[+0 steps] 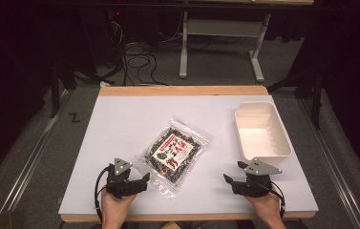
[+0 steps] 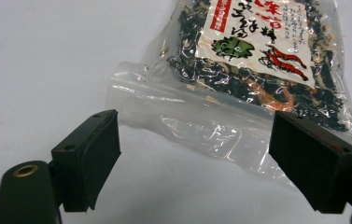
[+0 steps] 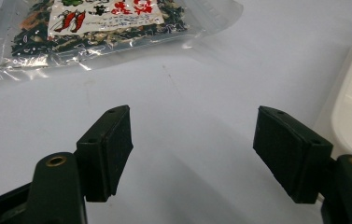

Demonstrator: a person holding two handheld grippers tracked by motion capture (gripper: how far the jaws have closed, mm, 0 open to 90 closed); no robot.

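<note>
Bench: white rectangular bench [image 1: 120, 124] with wooden edges.
Tub: empty cream plastic tub [image 1: 282, 143], right side.
Bag: clear plastic bag of dark dried food, probably seaweed [image 1: 174, 153], lies flat mid-bench.
Left tool [image 1: 142, 182]: jaws apart, just beside the bag's corner.
Right tool [image 1: 231, 177]: jaws apart, empty.

Left gripper [image 2: 194, 158] agape; clear bag [image 2: 253, 60] (dried greens) just ahead — apart.

You see a glossy, crinkled clear-plastic packet [image 1: 175, 153], a smooth white plastic tub [image 1: 262, 131], and a matt white bench [image 1: 120, 119].
</note>
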